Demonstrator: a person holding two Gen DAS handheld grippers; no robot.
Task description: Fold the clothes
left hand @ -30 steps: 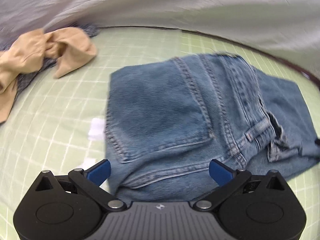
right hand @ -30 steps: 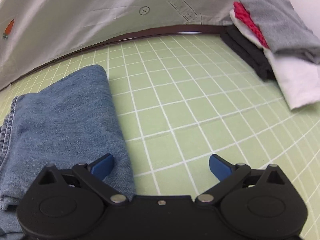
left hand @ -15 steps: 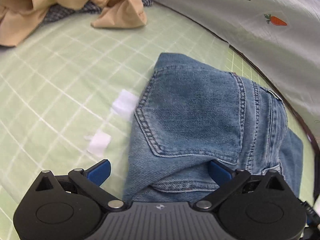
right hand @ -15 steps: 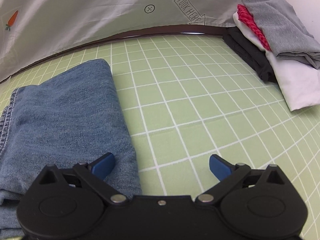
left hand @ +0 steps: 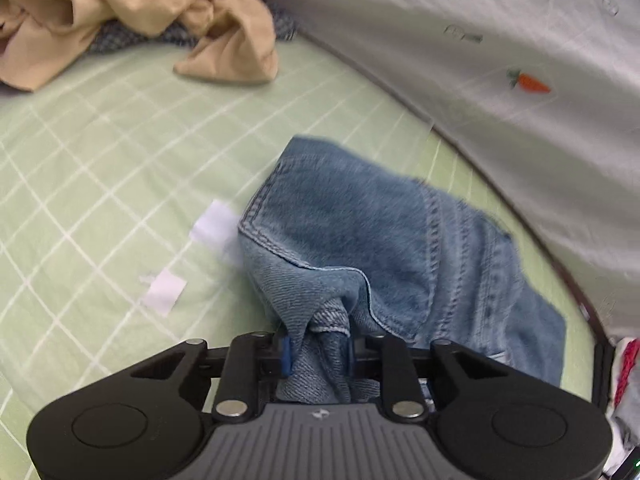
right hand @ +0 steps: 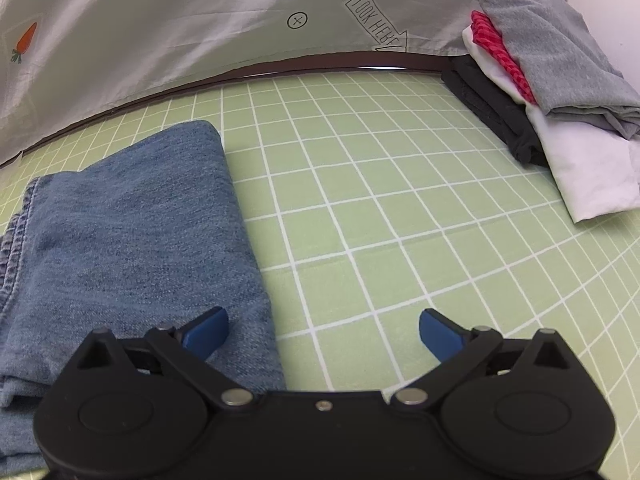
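Folded blue jeans lie on the green grid mat. My left gripper is shut on a bunched near edge of the jeans, and the denim rises in a ridge into its jaws. In the right wrist view the jeans lie flat at the left. My right gripper is open and empty, low over the mat at the jeans' right edge, with its left finger above the denim.
A crumpled tan garment over a dark checked one lies at the far left. Two white tape pieces are on the mat. A stack of folded clothes sits at the far right. A grey printed sheet hangs behind.
My left gripper has closed on the near edge of the jeans and pulled it up into a ridge. The right gripper has stayed open and has hardly moved.
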